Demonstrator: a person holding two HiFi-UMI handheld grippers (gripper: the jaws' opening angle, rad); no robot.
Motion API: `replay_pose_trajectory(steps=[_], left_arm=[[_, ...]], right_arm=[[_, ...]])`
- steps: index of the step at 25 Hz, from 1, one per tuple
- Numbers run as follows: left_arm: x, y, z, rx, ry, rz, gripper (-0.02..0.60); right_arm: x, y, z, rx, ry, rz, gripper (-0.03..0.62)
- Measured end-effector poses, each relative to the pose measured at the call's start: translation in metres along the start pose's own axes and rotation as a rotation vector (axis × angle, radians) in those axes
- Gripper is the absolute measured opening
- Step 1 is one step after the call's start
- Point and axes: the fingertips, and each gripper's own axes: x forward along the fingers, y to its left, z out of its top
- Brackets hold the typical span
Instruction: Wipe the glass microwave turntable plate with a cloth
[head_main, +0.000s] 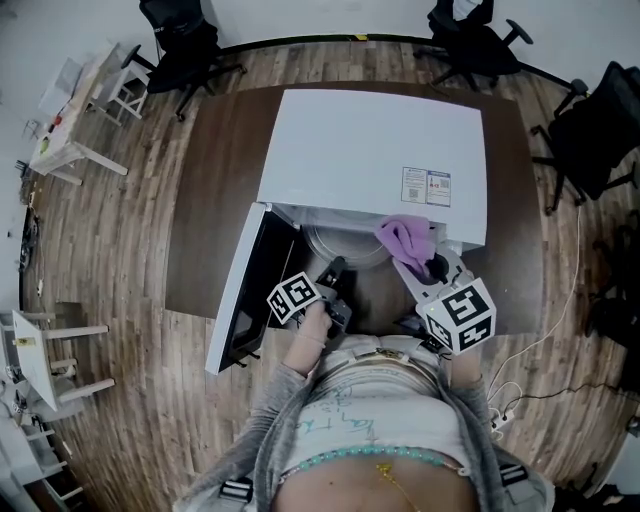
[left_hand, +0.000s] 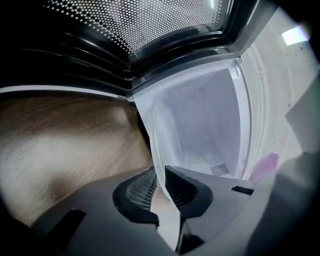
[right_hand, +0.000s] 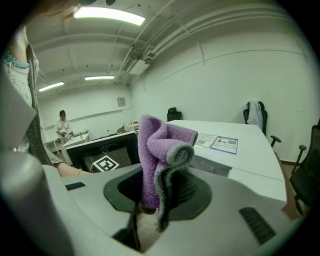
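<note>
My left gripper (left_hand: 161, 172) is clamped on the near rim of the clear round glass turntable plate (left_hand: 156, 150), which sits in the open white microwave (head_main: 375, 150). Just to its right, my right gripper (right_hand: 155, 192) is closed on the folded purple cloth (right_hand: 160, 145).

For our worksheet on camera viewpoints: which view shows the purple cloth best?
The right gripper view: the purple cloth stands large and sharp, clamped in the right gripper. The head view shows it small from above; the left gripper view catches only a blurred purple patch at its right edge.
</note>
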Motion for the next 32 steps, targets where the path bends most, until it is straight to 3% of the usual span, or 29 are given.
replay_pose_trajectory(steps=[9,14,27,32], left_arm=[[-0.002,0.002,-0.003,-0.004,-0.029,-0.017,0.061],[-0.005,0.007,-0.009,-0.011,-0.009,-0.011,0.061],[-0.006,0.014,-0.003,0.016,0.096,0.015,0.064],[-0.006,0.014,-0.004,0.04,0.122,0.016,0.064]], right_arm=[[0.021,0.018,-0.023,-0.146,0.133,0.058,0.118],[0.032,0.024,-0.034,-0.152,0.181,0.057,0.118],[0.076,0.008,-0.057,-0.103,0.286,-0.107,0.118],[0.099,0.0,-0.065,-0.143,0.334,-0.147,0.118]])
